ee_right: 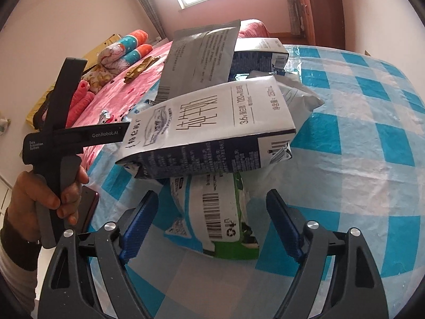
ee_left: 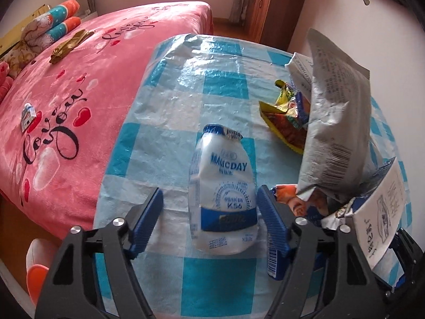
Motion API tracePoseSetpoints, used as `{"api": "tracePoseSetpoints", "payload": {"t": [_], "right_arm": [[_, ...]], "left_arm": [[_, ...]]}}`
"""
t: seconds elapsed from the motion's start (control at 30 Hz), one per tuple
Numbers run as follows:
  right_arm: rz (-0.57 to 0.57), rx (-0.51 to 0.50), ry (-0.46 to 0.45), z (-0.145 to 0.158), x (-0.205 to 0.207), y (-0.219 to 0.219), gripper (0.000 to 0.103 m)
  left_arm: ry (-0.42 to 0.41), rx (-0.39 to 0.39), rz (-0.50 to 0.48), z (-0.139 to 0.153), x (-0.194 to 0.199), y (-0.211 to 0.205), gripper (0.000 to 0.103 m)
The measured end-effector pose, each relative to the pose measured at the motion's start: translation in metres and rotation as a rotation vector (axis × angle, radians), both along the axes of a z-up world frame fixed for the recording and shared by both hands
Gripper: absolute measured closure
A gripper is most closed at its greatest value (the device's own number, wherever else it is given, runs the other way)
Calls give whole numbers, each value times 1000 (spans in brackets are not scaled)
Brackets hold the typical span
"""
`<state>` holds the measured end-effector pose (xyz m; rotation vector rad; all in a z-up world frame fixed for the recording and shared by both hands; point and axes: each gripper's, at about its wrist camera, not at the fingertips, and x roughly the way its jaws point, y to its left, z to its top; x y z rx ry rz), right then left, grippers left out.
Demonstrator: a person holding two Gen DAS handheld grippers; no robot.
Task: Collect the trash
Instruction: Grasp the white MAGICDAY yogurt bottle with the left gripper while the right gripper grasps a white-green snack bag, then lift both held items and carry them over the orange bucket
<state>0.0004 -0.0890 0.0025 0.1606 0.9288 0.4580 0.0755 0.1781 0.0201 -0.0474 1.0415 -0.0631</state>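
A crushed white and blue yogurt bottle [ee_left: 224,186] lies on the blue-checked sheet [ee_left: 186,85]. My left gripper [ee_left: 209,207] is open, its blue fingers on either side of the bottle's lower half, the right one close to it. To the right stand a grey foil bag [ee_left: 337,122], a yellow snack wrapper [ee_left: 287,117] and a milk carton [ee_left: 377,220]. In the right wrist view, my right gripper [ee_right: 212,218] is open around a green and white pouch [ee_right: 215,215] that lies under a white and navy milk carton [ee_right: 212,133]. The grey bag [ee_right: 202,55] stands behind.
A pink bed [ee_left: 66,79] with rolled blankets [ee_left: 53,26], a gold wrapper [ee_left: 69,45] and a small carton [ee_left: 28,113] lies to the left. A wooden cabinet [ee_left: 271,2] stands at the back. The other hand-held gripper [ee_right: 61,133] shows at the left of the right wrist view.
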Motion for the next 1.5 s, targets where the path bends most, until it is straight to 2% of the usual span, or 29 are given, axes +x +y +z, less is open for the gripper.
{"api": "tracePoseSetpoints", "payload": {"t": [0.07,0.13,0.3,0.43,0.57,0.97,1.5], "right_arm": [[-1,-1,4,-3,3,0,23],[-2,0,1,-3,5,0,29],[-9,1,-3,-4,6,-1,39],[-6,-6,-4,-3,1,-4,53],[4,-30,-16,0,-11,-6,60],[15,-32,5,3,-53,-27,65],[2,-32,-7,21,-113,-44,66]], "left_arm": [[0,13,4,0,1,-1,35],[-4,18,16,0,1,0,44],[-7,-3,37,1,0,3,44],[-10,-11,38,1,-6,1,44],[-23,-17,37,5,-14,-1,44],[-83,-54,26,28,-56,0,44],[-153,-127,-21,51,-121,-5,44]]}}
